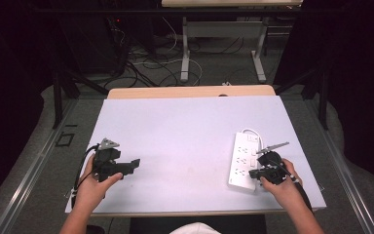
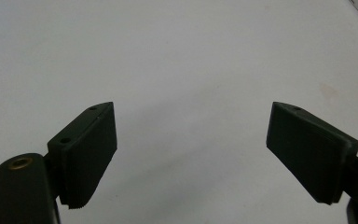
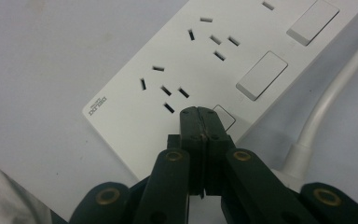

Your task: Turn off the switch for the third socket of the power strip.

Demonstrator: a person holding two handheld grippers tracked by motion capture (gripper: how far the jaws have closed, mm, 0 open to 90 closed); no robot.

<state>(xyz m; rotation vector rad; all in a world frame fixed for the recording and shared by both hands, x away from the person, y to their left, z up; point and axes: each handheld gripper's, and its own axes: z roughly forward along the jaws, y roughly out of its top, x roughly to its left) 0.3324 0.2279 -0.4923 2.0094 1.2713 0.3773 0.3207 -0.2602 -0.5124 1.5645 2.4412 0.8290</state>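
We see the white power strip (image 1: 244,161) lying near the right edge of the white worktop (image 1: 185,131). Our right gripper (image 3: 199,112) has its jaws pressed together, with the tips over a switch (image 3: 224,117) on the strip. Our left gripper (image 2: 191,154), far off to the left, has its jaws spread with nothing between them.

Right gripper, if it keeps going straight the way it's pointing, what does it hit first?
The right gripper, jaws shut together, hangs over the near end of the white power strip. Going straight on, it would likely meet the nearest rocker switch first, though depth is hard to judge.
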